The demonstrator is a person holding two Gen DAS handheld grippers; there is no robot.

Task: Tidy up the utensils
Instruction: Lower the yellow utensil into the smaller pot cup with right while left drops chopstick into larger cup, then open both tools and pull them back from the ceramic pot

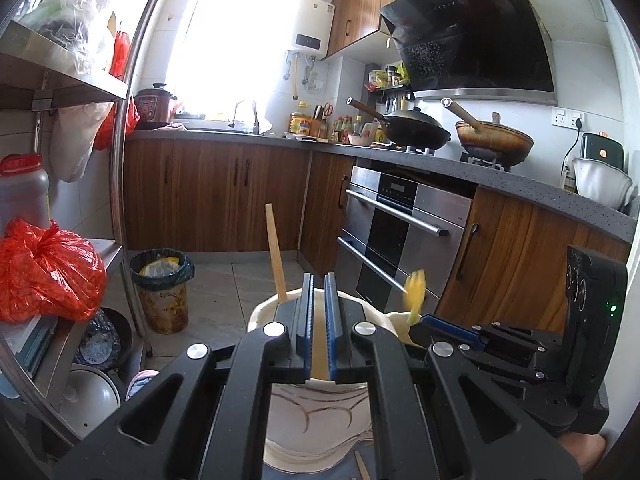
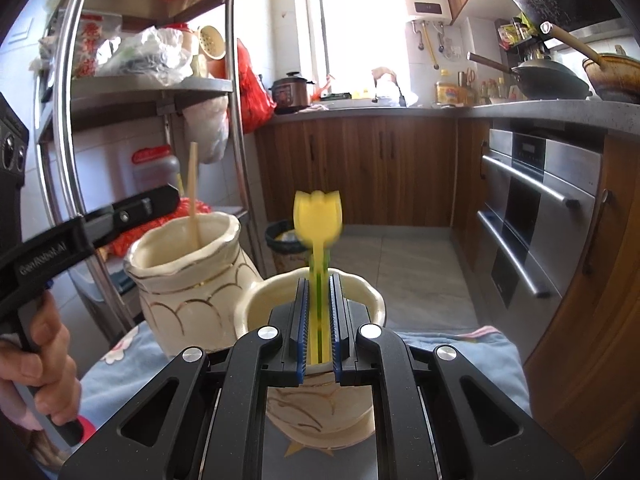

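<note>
Two cream ceramic jars with gold scallop lines stand on a blue cloth (image 2: 460, 364). The left jar (image 2: 188, 276) holds a wooden chopstick (image 2: 193, 192), which also shows in the left wrist view (image 1: 276, 252). My left gripper (image 1: 319, 280) has narrow jaws just above that jar's rim (image 1: 260, 312); nothing is clearly between them. My right gripper (image 2: 319, 280) is shut on the green-and-yellow stem of a yellow tulip-topped utensil (image 2: 318, 216), held upright over the mouth of the right jar (image 2: 256, 308). The utensil is motion-blurred and also shows in the left wrist view (image 1: 415, 288).
A steel shelf rack (image 2: 236, 92) with bags and bottles stands to the left. A lined bin (image 1: 162, 280) sits on the tiled floor. Wood cabinets, a built-in oven (image 1: 400, 232) and a counter with woks (image 1: 416, 130) lie ahead and right.
</note>
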